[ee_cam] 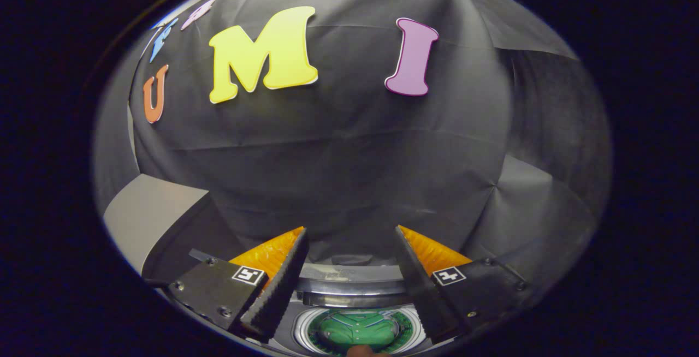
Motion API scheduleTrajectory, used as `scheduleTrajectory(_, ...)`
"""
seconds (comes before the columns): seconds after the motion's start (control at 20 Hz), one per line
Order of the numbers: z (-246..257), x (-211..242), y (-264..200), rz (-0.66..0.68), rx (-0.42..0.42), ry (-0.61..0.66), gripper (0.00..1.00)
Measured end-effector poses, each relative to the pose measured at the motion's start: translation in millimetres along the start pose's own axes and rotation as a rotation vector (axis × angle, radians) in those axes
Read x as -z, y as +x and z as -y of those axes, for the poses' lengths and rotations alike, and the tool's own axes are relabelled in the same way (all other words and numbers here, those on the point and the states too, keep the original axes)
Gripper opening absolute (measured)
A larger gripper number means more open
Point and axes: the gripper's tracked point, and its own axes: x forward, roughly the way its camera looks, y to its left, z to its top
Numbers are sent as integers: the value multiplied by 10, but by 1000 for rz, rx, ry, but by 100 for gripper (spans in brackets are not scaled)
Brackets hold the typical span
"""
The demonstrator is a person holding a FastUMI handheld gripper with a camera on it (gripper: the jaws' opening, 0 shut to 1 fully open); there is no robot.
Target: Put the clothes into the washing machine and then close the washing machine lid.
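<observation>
The claw point(349, 269) stands released, its fingers spread wide with nothing between them, held above the washing machine point(349, 286). Below the gap between the fingers lies the machine's round drum opening, and a green garment point(357, 331) rests inside it, its long axis running across from one finger to the other. Beyond the machine hangs the booth's black cloth wall point(349, 171).

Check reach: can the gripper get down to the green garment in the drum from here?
Probably yes. The gripper is open with nothing between its fingers, and the green garment lies in the washing machine's open drum just below and between them. No lid covers the opening, so the way down looks free.
</observation>
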Motion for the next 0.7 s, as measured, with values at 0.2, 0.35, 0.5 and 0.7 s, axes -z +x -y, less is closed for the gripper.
scheduleTrajectory(0.2, -7, 105, -129, -17, 7, 1, 97)
scheduleTrajectory(0.35, -7, 205, -224, -32, 11, 3, 97)
scheduleTrajectory(0.5, -11, 330, -333, -48, 13, 3, 97)
scheduleTrajectory(0.7, -12, 563, -494, -88, 5, 13, 97)
